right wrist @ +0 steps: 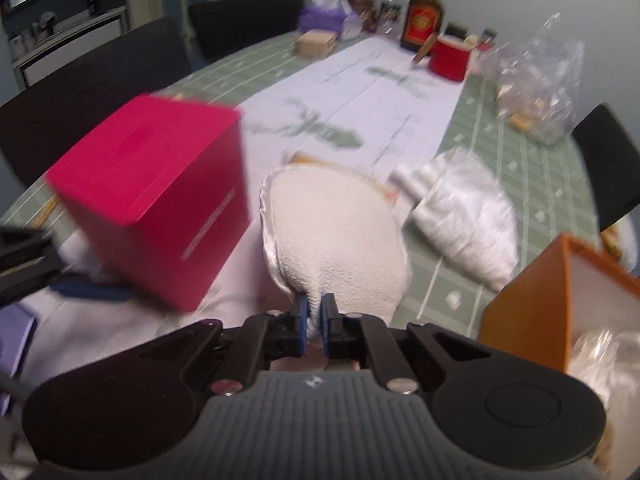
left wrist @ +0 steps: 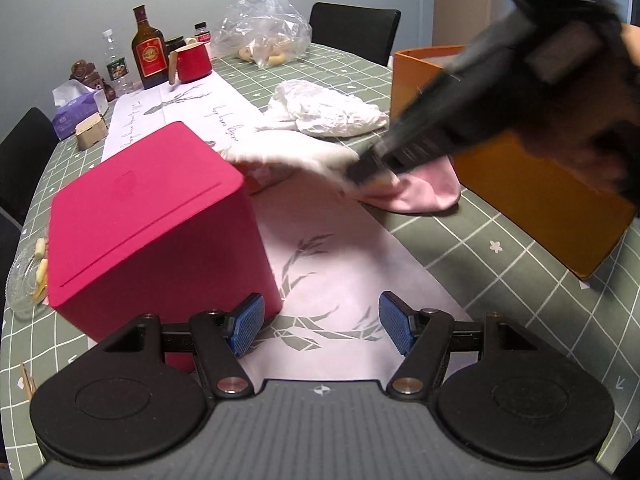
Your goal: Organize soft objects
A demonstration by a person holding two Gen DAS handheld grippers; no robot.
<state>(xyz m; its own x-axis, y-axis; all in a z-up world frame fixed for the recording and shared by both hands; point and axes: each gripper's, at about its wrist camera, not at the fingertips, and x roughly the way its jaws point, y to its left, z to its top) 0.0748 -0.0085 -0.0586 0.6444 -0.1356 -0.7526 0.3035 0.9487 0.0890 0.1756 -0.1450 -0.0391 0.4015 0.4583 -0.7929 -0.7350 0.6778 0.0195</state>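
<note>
Cream cloth (right wrist: 332,236): a soft, nubbly, off-white piece with a shiny satin edge, lying on the table runner between the pink box and the crumpled white item; its near end is pinched in the right gripper.
Pink fabric (left wrist: 424,192): a pale pink soft piece seen from the left wrist view, lying just beside the orange box and under the right gripper's tips.
Right gripper (right wrist: 314,312): blue pads pressed nearly together on the near edge of the cream cloth, gripping it; the picture is blurred by motion.
Left gripper (left wrist: 322,324): jaws standing well apart with nothing between the blue pads, hovering over the runner, its left pad just beside the lower corner of the pink box.
Pink box (left wrist: 156,228): a closed magenta cube, tilted in view, on the left part of the runner.
Orange box (left wrist: 532,200): open-topped, to the right of the cloths.
Crumpled white item (left wrist: 324,110): a wrinkled white soft bundle on the green tablecloth beyond the cloths.
Table (left wrist: 500,240): covered in a green grid-patterned cloth with a white runner bearing grey leaf prints.
Far end: a brown bottle (left wrist: 149,48), a red mug (left wrist: 194,62), a clear plastic bag (left wrist: 260,20) and a purple tissue box (left wrist: 74,114).
</note>
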